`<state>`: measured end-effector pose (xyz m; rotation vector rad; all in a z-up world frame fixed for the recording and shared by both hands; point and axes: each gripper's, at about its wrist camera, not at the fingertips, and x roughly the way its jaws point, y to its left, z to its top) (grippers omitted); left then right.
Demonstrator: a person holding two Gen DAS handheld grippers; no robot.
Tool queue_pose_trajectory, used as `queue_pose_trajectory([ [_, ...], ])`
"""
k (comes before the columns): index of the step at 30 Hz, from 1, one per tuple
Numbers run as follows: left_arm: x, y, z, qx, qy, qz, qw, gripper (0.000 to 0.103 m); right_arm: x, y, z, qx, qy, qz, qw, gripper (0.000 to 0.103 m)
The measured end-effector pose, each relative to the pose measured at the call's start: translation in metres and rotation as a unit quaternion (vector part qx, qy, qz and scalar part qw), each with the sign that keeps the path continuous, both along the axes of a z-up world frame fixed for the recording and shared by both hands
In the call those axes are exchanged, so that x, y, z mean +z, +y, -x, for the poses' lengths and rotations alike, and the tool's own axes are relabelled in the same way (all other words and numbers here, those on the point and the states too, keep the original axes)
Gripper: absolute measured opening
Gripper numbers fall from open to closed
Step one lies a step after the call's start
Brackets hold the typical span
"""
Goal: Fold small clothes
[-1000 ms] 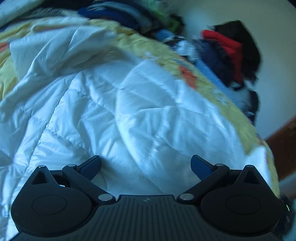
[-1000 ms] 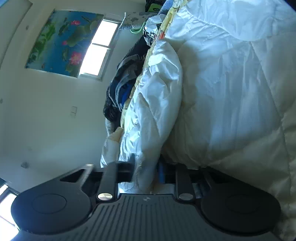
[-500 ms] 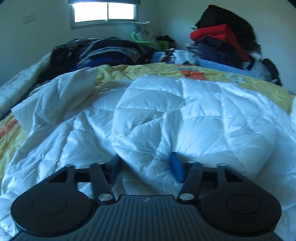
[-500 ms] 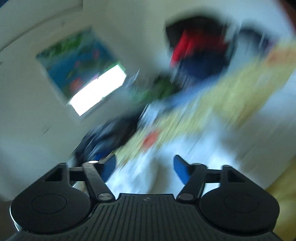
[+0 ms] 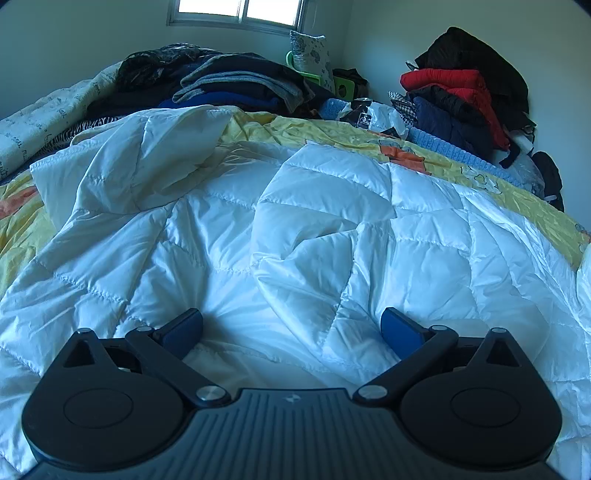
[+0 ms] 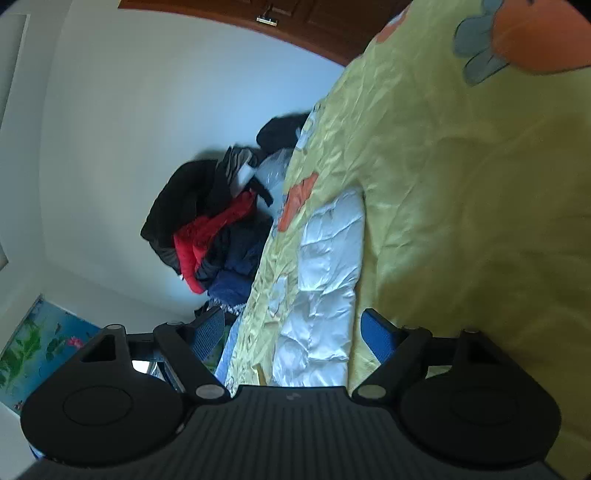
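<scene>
Left claw [image 5: 291,328] wide apart, just reopened; right claw [image 6: 293,330] apart, closing slightly.

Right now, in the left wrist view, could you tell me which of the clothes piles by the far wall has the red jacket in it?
The right-hand pile in the corner; its red jacket lies under a black garment. The left pile below the window is only dark and grey.

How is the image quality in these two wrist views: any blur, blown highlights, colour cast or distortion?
Left wrist view: sharp, with a cool blue cast; the window is blown out and the white quilted garment shows sheen. Right wrist view: rolled sideways, with motion softness on the yellow bedspread near the lens. Both: strong fisheye bending and dark corners.
</scene>
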<state>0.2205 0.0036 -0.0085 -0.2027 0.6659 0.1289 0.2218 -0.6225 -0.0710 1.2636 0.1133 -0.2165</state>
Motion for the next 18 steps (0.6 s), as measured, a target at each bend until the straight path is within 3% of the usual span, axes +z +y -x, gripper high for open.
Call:
queue_pose_trajectory([
  [3,0.000,0.000,0.000,0.000,0.000,0.000,1.0000,0.103,0.005,0.001,-0.018,0.020,0.029,0.058,0.998,0.082],
  [6,0.000,0.000,0.000,0.000,0.000,-0.001,1.0000,0.103,0.015,0.024,-0.040,0.047,0.079,0.153,0.984,0.082],
  [8,0.000,-0.001,0.000,0.001,0.001,-0.003,1.0000,0.103,0.018,0.036,-0.046,0.054,0.096,0.188,0.976,0.078],
  [9,0.000,-0.001,-0.001,0.001,0.003,-0.006,1.0000,0.103,0.018,0.038,-0.047,0.057,0.084,0.185,0.977,0.058],
  [10,0.001,-0.001,0.000,0.002,0.004,-0.009,0.9999,0.103,0.017,0.035,-0.042,0.058,0.075,0.173,0.980,0.026],
  [11,0.002,-0.002,0.001,0.005,0.006,-0.015,0.9999,0.103,0.013,0.028,-0.042,0.056,0.073,0.146,0.985,0.016],
  [14,0.011,-0.008,0.011,0.014,-0.002,-0.047,0.9988,0.103,-0.009,-0.002,-0.032,0.049,0.036,0.031,0.998,0.015],
  [15,0.015,-0.010,0.018,0.016,-0.011,-0.057,0.9982,0.103,-0.019,-0.011,-0.031,0.048,0.016,-0.010,0.999,0.009],
  [16,0.020,-0.013,0.026,0.015,-0.020,-0.063,0.9977,0.103,-0.024,-0.015,-0.029,0.046,0.003,-0.031,0.998,0.011],
  [18,0.032,-0.018,0.041,0.002,-0.038,-0.072,0.9967,0.103,-0.023,-0.013,-0.029,0.042,0.001,-0.027,0.999,0.011],
])
